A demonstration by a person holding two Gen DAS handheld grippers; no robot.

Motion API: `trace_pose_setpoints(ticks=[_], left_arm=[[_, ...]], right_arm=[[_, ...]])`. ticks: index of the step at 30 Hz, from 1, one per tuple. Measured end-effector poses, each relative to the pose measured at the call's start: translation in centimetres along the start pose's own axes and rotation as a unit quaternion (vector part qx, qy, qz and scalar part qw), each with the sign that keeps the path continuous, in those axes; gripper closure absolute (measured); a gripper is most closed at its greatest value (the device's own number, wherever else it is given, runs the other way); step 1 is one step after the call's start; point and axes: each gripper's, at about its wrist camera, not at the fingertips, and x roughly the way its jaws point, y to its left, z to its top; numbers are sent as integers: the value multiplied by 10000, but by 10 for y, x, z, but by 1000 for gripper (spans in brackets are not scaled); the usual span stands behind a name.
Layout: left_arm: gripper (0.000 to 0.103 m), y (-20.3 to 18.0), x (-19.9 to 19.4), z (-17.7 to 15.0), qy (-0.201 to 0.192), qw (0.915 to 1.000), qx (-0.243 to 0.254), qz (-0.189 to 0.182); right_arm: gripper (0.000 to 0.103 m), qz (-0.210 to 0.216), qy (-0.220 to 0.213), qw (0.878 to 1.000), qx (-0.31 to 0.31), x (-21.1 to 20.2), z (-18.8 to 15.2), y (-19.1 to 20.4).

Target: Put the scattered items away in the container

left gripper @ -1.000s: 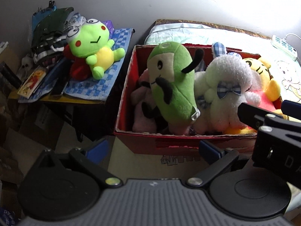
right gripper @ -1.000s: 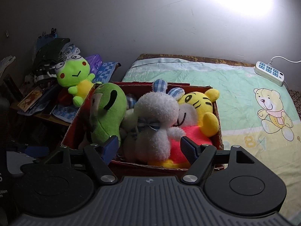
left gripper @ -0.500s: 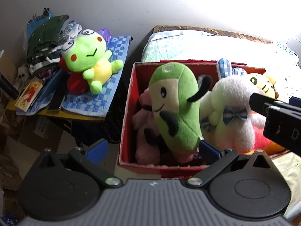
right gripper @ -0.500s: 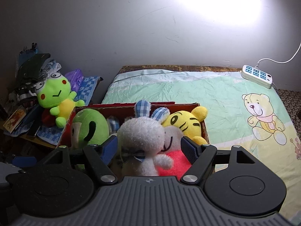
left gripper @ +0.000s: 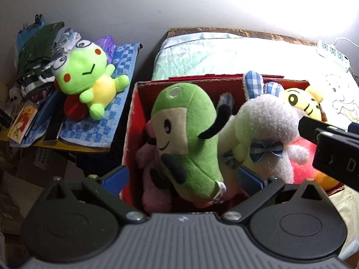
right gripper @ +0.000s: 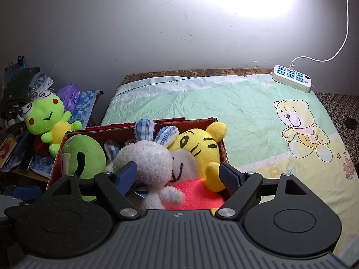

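- Blue-padded, my right gripper (right gripper: 178, 176) is opening wide over the red box (right gripper: 57, 163), gripping nothing.
- My left gripper (left gripper: 182, 178) stands spread, empty, above the green plush (left gripper: 188, 134).

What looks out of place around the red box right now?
The green frog plush still lies on the blue checked cloth left of the red box, outside it. Inside, the toys are heaped above the rim, the green pod plush leaning.
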Motion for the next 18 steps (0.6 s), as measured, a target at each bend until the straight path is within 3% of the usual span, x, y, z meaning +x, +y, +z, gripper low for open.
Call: trace_pose_setpoints(ticks=[11,18], left_arm=[[1,-21,-1,-3,44,9999,-5,135],[1,-24,2,-5,153,9993,-255,215]], right_arm=[[20,75,78,9999,-4,1,0,-22],[20,95,214,9995,-192,5,-2,-29]])
